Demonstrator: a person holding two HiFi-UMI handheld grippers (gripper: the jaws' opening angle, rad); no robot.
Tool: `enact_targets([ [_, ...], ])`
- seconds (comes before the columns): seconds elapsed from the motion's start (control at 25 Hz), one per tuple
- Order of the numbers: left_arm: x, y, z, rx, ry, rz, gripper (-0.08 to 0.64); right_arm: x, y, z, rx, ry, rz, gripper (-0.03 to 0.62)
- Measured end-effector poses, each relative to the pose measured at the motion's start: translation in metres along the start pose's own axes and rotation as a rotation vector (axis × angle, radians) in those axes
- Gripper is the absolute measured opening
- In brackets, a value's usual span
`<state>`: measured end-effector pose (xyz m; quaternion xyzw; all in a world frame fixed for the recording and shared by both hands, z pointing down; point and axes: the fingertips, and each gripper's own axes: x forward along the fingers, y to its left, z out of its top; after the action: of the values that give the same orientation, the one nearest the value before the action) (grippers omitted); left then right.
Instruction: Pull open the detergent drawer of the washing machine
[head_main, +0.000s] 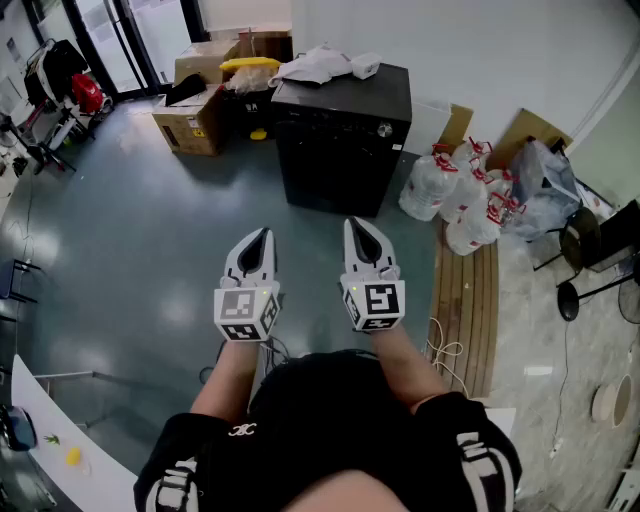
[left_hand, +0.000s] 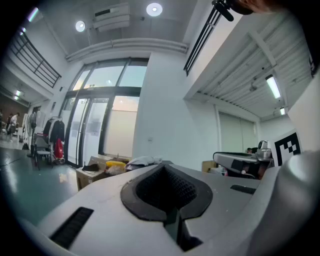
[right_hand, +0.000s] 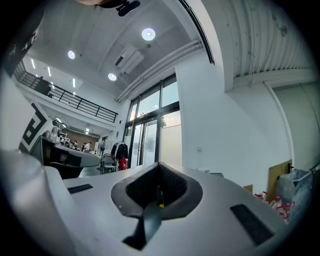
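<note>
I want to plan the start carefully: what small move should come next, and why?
Probably step forward toward the black washing machine. Both the left gripper and the right gripper are shut and empty. They are held over the floor, well short of the machine, so neither seems able to reach its front from here.

Daylight poured through tall glass doors (left_hand: 100, 125) at nine o'clock in the left gripper view, washing them almost white, while round ceiling lamps (left_hand: 154, 9) flared at twelve o'clock. The grey floor (head_main: 150, 250) carried a soft sheen toward nine o'clock in the head view. Both gripper views bent hard at dark, vignetted rims; the left gripper (left_hand: 167, 195) and right gripper (right_hand: 157, 192) lay blurred near the lens.
</note>
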<state>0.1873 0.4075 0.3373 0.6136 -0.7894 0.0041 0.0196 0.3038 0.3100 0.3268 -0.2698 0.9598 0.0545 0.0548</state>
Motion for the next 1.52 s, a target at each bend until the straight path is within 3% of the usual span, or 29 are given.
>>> enact_targets([
  [0.36, 0.006, 0.002, -0.005, -0.008, 0.002, -0.004, 0.002, 0.008, -0.004, -0.011, 0.022, 0.029, -0.01, 0.003],
  [0.92, 0.024, 0.043, -0.017, -0.001, 0.024, 0.009, 0.002, 0.05, 0.009, -0.017, 0.023, 0.017, 0.002, 0.003],
  [1.24, 0.091, 0.082, -0.028, -0.007, 0.037, 0.045, 0.002, 0.127, -0.016, -0.036, 0.009, 0.011, 0.03, 0.003],
  [1.52, 0.203, 0.109, -0.031, -0.011, 0.039, 0.067, 0.002, 0.225, -0.07, -0.056, -0.003, -0.003, 0.077, 0.003],
])
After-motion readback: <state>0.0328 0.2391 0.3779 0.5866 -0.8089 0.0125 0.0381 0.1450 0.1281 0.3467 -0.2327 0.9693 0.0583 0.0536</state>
